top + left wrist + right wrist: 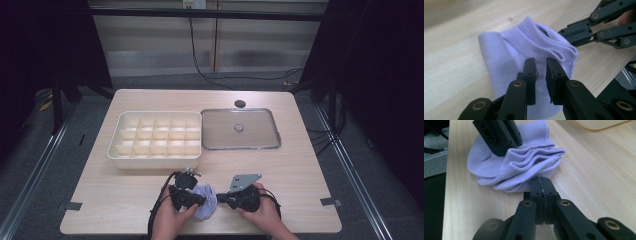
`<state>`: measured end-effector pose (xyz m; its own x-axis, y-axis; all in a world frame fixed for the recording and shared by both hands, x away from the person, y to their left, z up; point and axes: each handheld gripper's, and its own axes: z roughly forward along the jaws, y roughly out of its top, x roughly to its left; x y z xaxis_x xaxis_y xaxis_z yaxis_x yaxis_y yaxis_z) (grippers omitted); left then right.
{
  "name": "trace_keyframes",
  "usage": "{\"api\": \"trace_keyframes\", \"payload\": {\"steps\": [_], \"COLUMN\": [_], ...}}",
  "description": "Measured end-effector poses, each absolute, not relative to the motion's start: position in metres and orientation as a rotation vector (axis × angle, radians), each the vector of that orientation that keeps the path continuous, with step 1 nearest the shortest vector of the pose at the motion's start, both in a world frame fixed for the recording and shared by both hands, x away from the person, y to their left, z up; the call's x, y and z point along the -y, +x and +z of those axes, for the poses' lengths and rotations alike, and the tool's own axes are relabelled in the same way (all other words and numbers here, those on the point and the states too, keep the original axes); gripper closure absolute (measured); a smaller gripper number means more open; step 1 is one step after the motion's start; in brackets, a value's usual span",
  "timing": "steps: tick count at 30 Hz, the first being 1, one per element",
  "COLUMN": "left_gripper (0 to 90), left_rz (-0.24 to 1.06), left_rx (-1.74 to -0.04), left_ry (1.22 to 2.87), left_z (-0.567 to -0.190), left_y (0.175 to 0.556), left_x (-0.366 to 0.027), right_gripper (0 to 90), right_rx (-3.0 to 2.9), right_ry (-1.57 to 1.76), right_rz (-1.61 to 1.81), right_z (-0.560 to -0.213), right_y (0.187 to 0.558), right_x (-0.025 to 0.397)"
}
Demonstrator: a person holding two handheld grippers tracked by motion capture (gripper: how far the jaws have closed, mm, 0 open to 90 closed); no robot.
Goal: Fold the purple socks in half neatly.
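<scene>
The person's two hands come in at the near edge of the table (125, 205), each holding a gripper, with a lilac sock (206, 200) bunched between them, near that edge and well apart from the cream compartment box (156, 161) and the clear flat lid (240, 129) farther back; the left gripper (541, 65) sits over the sock's body with a narrow gap between its jaws, and I cannot tell whether any cloth is pinched in that gap; the right gripper (541, 180) has its jaws pressed together at the sock's lower edge, just below the ribbed cuff, though whether a layer is caught between them or the tips merely touch the fabric is not clear; the sock lies folded over itself, cuff layers stacked and facing the right gripper; the work in hand looks like folding or rolling the sock into a compact bundle, probably for one of the box's cells; to do it well, one gripper should pin the folded layers while the other takes all cuff layers together, not just the top one; pull gently so the fold does not spring open.
</scene>
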<state>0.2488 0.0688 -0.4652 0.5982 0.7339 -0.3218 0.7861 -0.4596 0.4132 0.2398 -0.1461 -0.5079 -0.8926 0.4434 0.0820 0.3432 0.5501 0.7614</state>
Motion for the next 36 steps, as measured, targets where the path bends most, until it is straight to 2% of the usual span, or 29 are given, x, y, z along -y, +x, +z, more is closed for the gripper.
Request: {"api": "trace_keyframes", "payload": {"steps": [7, 31, 36], "left_gripper": [75.2, 77.3, 73.6], "left_rz": [-0.130, -0.143, -0.157], "left_rx": [-1.204, -1.202, -1.192], "left_ry": [2.300, 2.321, 2.320], "left_z": [-0.466, -0.469, -0.466], "left_y": [0.247, 0.236, 0.236], "left_x": [-0.069, -0.072, -0.073], "right_gripper": [89.4, 89.6, 89.6], "right_rx": [-2.659, -2.658, -2.656], "right_ry": [0.681, 0.666, 0.666], "right_rz": [1.266, 1.261, 1.259], "right_z": [-0.508, -0.508, -0.508], "right_y": [0.240, 0.239, 0.239], "right_x": [0.146, 0.145, 0.145]}}
